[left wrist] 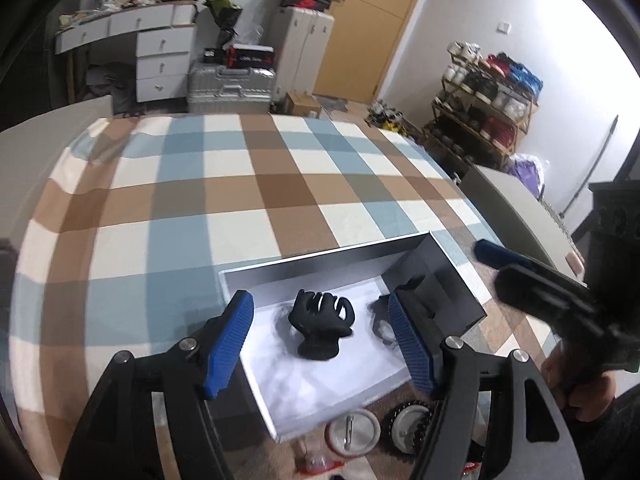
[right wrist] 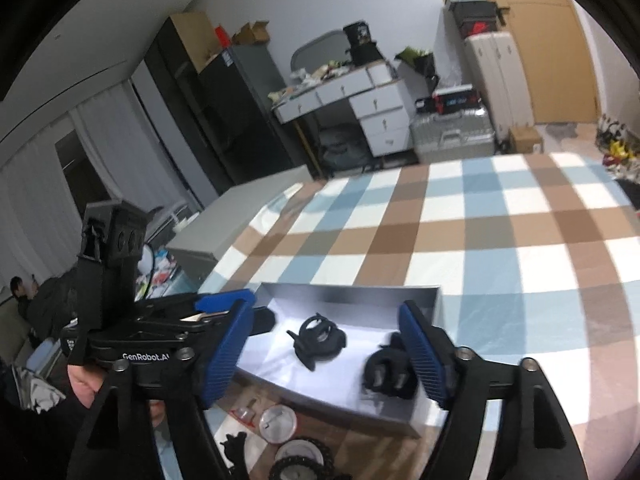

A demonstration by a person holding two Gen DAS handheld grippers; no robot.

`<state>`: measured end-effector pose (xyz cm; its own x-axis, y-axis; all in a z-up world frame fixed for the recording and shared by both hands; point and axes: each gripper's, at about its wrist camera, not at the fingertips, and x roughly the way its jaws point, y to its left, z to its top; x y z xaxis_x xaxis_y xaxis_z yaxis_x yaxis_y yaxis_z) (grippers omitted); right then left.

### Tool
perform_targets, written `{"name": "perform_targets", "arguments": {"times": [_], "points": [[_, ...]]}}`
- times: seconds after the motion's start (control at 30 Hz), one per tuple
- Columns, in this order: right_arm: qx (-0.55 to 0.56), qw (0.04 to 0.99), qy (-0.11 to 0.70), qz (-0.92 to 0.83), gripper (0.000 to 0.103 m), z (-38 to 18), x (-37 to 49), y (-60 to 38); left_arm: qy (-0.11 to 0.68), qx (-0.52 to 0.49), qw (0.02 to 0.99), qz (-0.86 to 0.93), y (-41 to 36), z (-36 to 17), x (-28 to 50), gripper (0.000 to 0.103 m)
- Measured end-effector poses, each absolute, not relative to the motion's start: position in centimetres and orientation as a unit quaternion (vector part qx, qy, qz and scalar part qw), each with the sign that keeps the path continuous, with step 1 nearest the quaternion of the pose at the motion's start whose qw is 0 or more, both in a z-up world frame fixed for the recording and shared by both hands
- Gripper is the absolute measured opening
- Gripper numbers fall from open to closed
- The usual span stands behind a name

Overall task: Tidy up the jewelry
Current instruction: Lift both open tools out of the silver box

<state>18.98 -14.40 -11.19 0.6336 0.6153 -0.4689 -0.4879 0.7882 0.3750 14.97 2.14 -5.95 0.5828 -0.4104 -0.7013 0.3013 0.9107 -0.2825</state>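
A grey open box [left wrist: 320, 270] with a white floor sits on the plaid tablecloth [left wrist: 240, 184]. A black claw-shaped jewelry piece [left wrist: 322, 324] lies in its middle; it also shows in the right wrist view [right wrist: 318, 338]. A second black piece [right wrist: 384, 372] lies at the box's right side, half hidden by a finger. My left gripper [left wrist: 322, 340] is open and empty, hovering over the box around the claw piece. My right gripper [right wrist: 326, 354] is open and empty above the same box [right wrist: 360, 294]. The right gripper also shows in the left wrist view [left wrist: 540, 284].
Round silver tins [left wrist: 352, 432] and a black beaded ring [left wrist: 408, 420] lie on the cloth in front of the box. The tins show in the right wrist view [right wrist: 278, 424] too. Behind the table stand a desk [left wrist: 152, 40], a suitcase [left wrist: 230, 88] and a shelf [left wrist: 484, 112].
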Motion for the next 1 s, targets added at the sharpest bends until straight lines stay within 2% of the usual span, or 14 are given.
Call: {"name": "perform_targets", "arguments": {"times": [0.17,0.3,0.33,0.43,0.53,0.7,0.83,1.0], "points": [[0.107,0.908,0.274,0.298,0.086,-9.8,16.7,-15.4,0.396,-0.06,0.9,-0.174,2.6,-5.1,13.3,0.066],[0.102,0.914,0.255,0.3,0.094,-8.8,14.8,-15.5,0.368,-0.035,0.918,-0.146,2.5,-3.5,11.8,0.067],[0.097,0.916,0.248,0.299,0.096,-8.5,14.1,-15.3,0.357,-0.028,0.923,-0.14,2.3,-3.0,11.3,0.069],[0.087,0.921,0.233,0.299,0.103,-7.8,12.7,-15.2,0.324,-0.015,0.938,-0.123,2.1,-1.9,10.2,0.083],[0.08,0.927,0.217,0.294,0.103,-7.2,11.2,-15.0,0.294,-0.01,0.95,-0.108,2.1,-1.1,9.0,0.084],[0.072,0.935,0.203,0.28,0.103,-6.9,9.6,-15.1,0.29,-0.016,0.952,-0.096,2.2,-1.2,8.1,0.089],[0.059,0.943,0.186,0.269,0.103,-7.1,8.2,-14.8,0.277,-0.018,0.958,-0.069,2.5,-1.6,7.0,0.101],[0.05,0.95,0.177,0.251,0.103,-7.7,7.2,-14.5,0.27,-0.036,0.96,-0.066,2.9,-2.7,5.7,0.102]]}}
